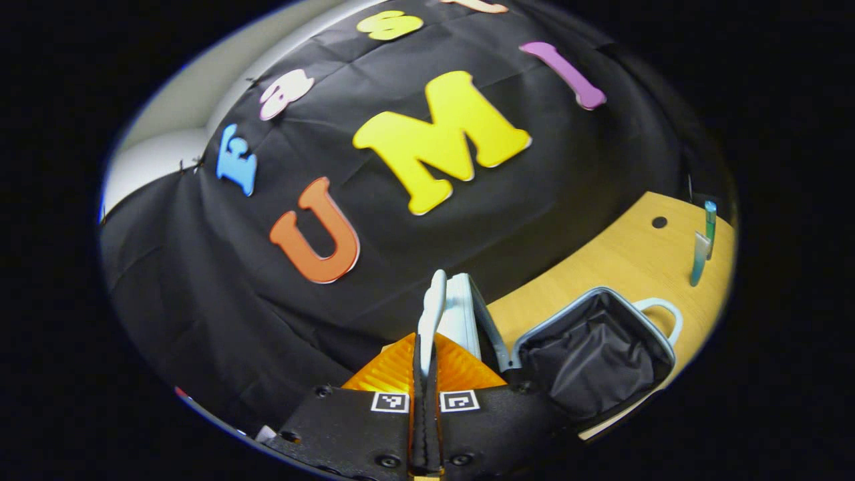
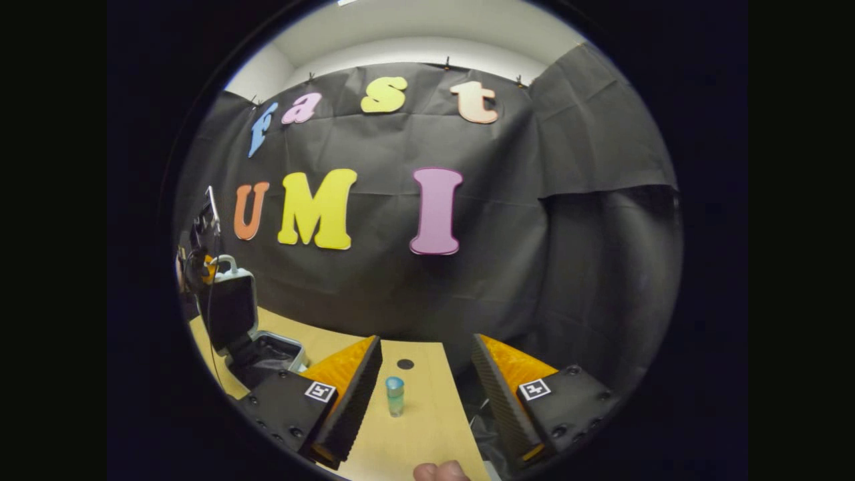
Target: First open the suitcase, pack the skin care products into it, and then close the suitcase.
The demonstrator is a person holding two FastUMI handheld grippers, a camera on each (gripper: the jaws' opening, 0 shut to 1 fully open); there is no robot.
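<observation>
Left gripper (image 1: 425, 347): fingers pressed together on the raised lid's handle (image 1: 433, 304), holding the suitcase (image 1: 594, 347) open on the table (image 1: 621, 257). Right gripper (image 2: 427, 387): fingers spread apart, with a small bottle (image 2: 395, 395) standing upright on the table between them. In the left gripper view two tubes (image 1: 703, 250) stand at the table's far right.

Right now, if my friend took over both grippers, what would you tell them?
Left gripper: shut on the suitcase lid, holding it up.
Right gripper: open, nothing held, a small tube standing on the table between its fingers.
Suitcase: open, with its dark lining bare.
Done: opening. Left: close on the tube, put it in the suitcase, shut the lid.
</observation>
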